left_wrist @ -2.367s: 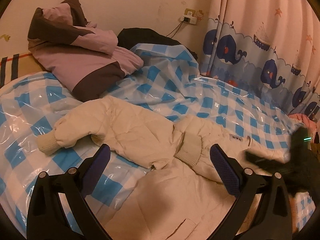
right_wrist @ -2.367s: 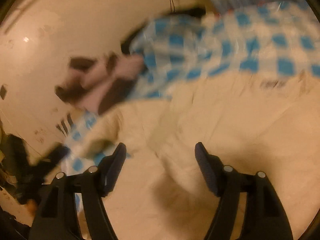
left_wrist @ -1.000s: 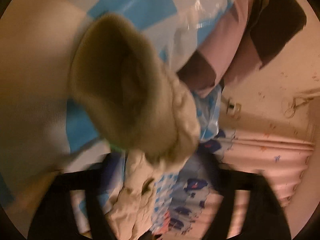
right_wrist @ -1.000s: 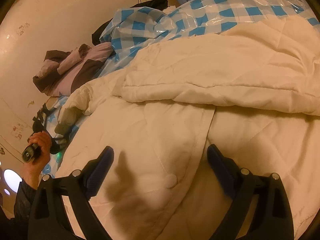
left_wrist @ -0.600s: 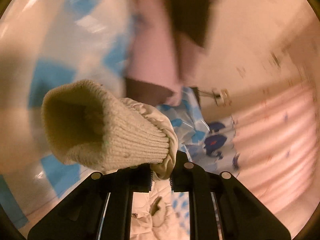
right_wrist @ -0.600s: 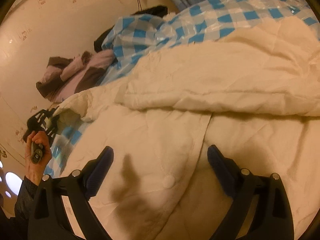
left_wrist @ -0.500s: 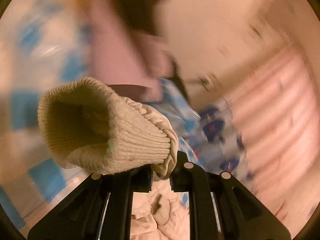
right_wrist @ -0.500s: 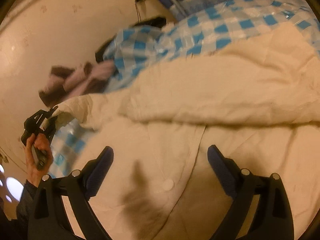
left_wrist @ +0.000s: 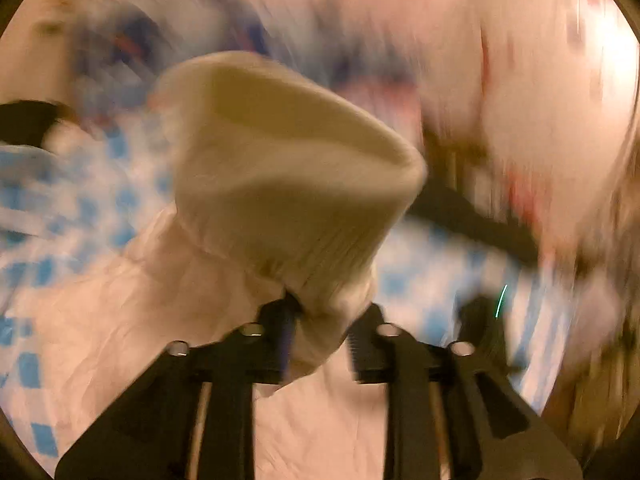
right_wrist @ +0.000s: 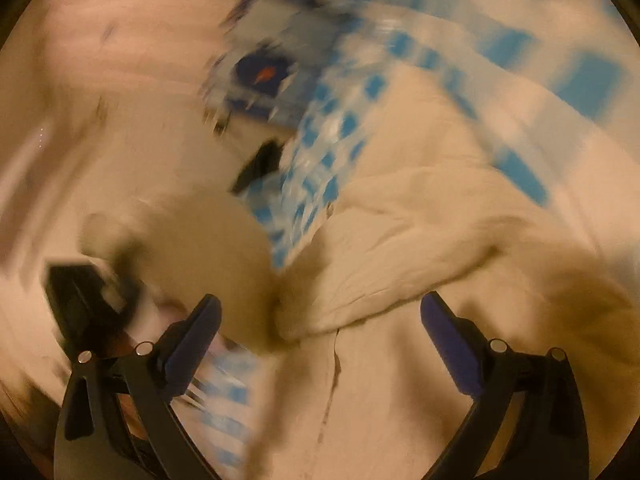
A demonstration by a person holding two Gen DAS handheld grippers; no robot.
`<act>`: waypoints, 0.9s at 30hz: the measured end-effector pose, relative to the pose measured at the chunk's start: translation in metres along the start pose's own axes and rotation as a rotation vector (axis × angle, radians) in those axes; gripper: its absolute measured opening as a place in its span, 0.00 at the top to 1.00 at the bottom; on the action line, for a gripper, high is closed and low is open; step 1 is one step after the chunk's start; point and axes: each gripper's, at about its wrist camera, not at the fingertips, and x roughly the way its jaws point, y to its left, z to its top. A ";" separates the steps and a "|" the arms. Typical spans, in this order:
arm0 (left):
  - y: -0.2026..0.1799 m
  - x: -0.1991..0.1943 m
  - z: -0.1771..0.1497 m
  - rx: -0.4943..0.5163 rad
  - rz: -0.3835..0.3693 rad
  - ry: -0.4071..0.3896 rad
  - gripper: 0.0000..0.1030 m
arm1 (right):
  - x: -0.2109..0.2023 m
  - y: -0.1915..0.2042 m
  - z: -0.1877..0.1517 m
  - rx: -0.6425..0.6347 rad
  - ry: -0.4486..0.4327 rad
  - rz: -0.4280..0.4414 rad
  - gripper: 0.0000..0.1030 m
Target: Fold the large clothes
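Observation:
A cream padded jacket [right_wrist: 420,240] lies spread on a blue and white checked sheet [right_wrist: 328,144]. My left gripper [left_wrist: 320,336] is shut on the jacket's sleeve just below its ribbed knit cuff [left_wrist: 288,168], which it holds up in the air in front of the camera. The jacket's body [left_wrist: 120,320] lies below it. My right gripper [right_wrist: 320,320] is open and empty over the jacket's front, near its seam. In the right wrist view the left gripper [right_wrist: 80,300] shows at the left with the lifted sleeve [right_wrist: 192,232]. Both views are blurred.
A whale-print curtain [right_wrist: 264,68] hangs beyond the bed. The checked sheet [left_wrist: 48,184] shows left of the cuff. A dark blurred shape [left_wrist: 472,216], which I cannot identify, lies to the right in the left wrist view.
My left gripper closed on the sleeve by its cuff and has swung it up and over toward the jacket's body. My right gripper stays open and has shifted over the jacket.

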 end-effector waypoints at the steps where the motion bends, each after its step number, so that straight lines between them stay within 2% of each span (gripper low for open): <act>1: -0.015 0.041 -0.003 0.075 0.064 0.134 0.74 | -0.004 -0.010 0.004 0.049 -0.009 0.025 0.07; 2: -0.024 0.062 -0.008 0.130 0.115 0.198 0.74 | -0.009 -0.022 0.008 0.108 -0.021 0.070 0.07; 3: -0.033 0.075 -0.012 0.178 0.158 0.219 0.73 | -0.012 -0.025 0.010 0.131 -0.026 0.088 0.07; 5: -0.037 0.070 -0.016 0.172 0.128 0.190 0.70 | -0.016 -0.026 0.014 0.146 -0.035 0.100 0.07; 7: -0.020 0.050 -0.012 0.105 0.113 0.110 0.58 | -0.016 -0.022 0.016 0.129 -0.035 0.100 0.07; 9: -0.013 0.020 -0.016 0.022 0.126 0.019 0.40 | -0.014 -0.018 0.015 0.115 -0.032 0.087 0.07; 12: 0.022 -0.047 -0.049 -0.123 0.097 -0.126 0.26 | -0.027 -0.005 0.021 0.057 -0.089 0.059 0.07; 14: 0.042 -0.070 -0.075 -0.190 0.114 -0.183 0.17 | -0.033 0.011 0.027 -0.033 -0.126 -0.028 0.07; 15: 0.049 -0.079 -0.085 -0.241 0.141 -0.176 0.16 | -0.035 0.020 0.030 -0.097 -0.130 -0.078 0.07; 16: 0.066 -0.085 -0.103 -0.291 0.194 -0.182 0.16 | -0.033 0.027 0.033 -0.138 -0.120 -0.098 0.07; 17: 0.082 -0.090 -0.118 -0.351 0.213 -0.187 0.16 | -0.028 0.033 0.036 -0.164 -0.100 -0.126 0.07; 19: 0.111 -0.096 -0.148 -0.471 0.174 -0.204 0.16 | -0.008 0.038 0.043 -0.212 -0.035 -0.233 0.07; 21: 0.141 -0.099 -0.183 -0.619 0.150 -0.239 0.16 | 0.011 0.034 0.052 -0.223 0.027 -0.288 0.07; 23: 0.171 -0.094 -0.202 -0.786 0.160 -0.210 0.16 | 0.027 0.032 0.054 -0.249 0.074 -0.302 0.07; 24: 0.178 -0.092 -0.205 -0.814 0.140 -0.212 0.16 | 0.037 0.034 0.056 -0.275 0.100 -0.321 0.07; 25: 0.182 -0.099 -0.205 -0.817 0.117 -0.247 0.16 | 0.047 0.035 0.056 -0.288 0.125 -0.334 0.07; 27: 0.177 -0.108 -0.202 -0.775 0.175 -0.272 0.16 | 0.066 0.031 0.056 -0.293 0.177 -0.381 0.17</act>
